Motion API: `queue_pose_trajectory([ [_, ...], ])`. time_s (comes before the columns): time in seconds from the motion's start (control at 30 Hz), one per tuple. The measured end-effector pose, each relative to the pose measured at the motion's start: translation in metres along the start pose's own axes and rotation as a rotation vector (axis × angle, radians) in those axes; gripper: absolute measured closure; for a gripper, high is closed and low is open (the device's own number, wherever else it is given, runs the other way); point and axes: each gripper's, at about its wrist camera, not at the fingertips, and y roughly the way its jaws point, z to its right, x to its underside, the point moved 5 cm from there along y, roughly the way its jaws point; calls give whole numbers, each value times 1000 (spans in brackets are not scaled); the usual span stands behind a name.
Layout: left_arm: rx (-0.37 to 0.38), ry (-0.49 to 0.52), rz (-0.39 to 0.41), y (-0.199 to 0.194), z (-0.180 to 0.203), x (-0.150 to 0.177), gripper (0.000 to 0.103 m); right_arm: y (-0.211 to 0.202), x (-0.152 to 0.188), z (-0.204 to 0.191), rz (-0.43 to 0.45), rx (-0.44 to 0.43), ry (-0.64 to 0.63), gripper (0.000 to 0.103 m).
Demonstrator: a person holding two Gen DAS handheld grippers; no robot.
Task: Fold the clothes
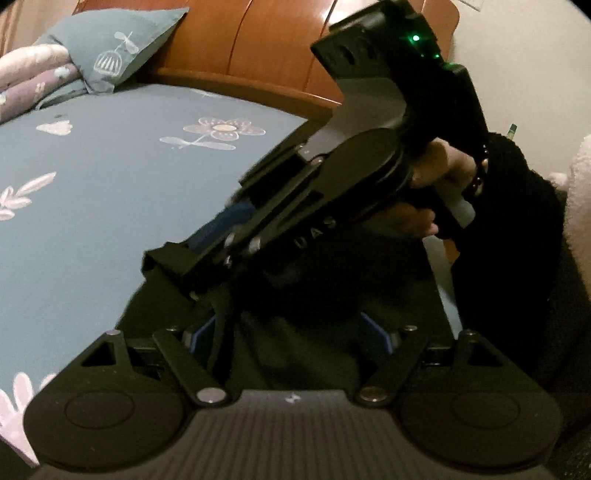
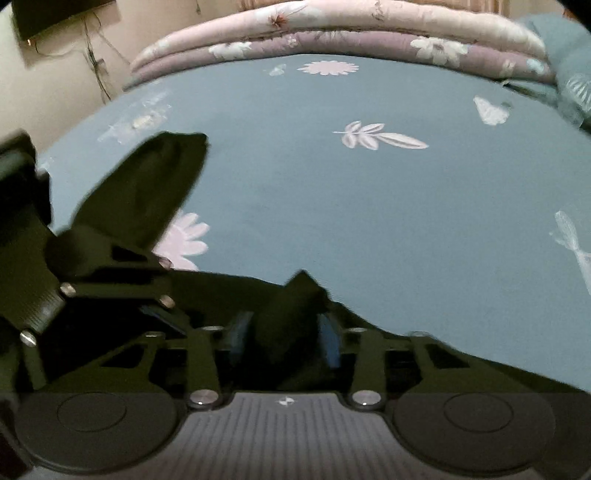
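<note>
A dark garment lies on the blue flowered bed sheet, at its near edge. In the left wrist view my left gripper stands wide open, blue pads far apart, with the dark cloth filling the gap below; no pinch shows. My right gripper comes in from the upper right, held by a hand, with its tips down on the cloth. In the right wrist view my right gripper has its blue pads close together on a raised fold of the dark garment. The left gripper's finger juts up at the left.
A blue pillow leans on the wooden headboard. Folded pink and mauve quilts are stacked along the far side of the bed sheet. A black sleeve fills the right of the left wrist view.
</note>
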Motion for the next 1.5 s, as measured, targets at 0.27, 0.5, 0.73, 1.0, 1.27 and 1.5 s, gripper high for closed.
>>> queue_pose_trajectory([
  [0.27,-123,-90,86,-28,-40,-9,22,-18,9,12,2,-41,11,95],
  [0.5,-312,-177,3,5,-73,-7,22,-18,14,10,-51,-33,-32,94],
  [0.73,-385,-153,-3,7,-62,0,23,-26,-4,1,13,41,-73,71],
  [1.0,-378,-148,-2,9,-64,-1,23,20,-21,-24,-135,213,-299,78],
  [1.27,-375,-186,61,-2,-68,-3,22,18,-6,-23,-227,247,-382,82],
  [1.5,-419,-224,23,9,-73,0,22,11,-13,3,-93,253,-92,91],
])
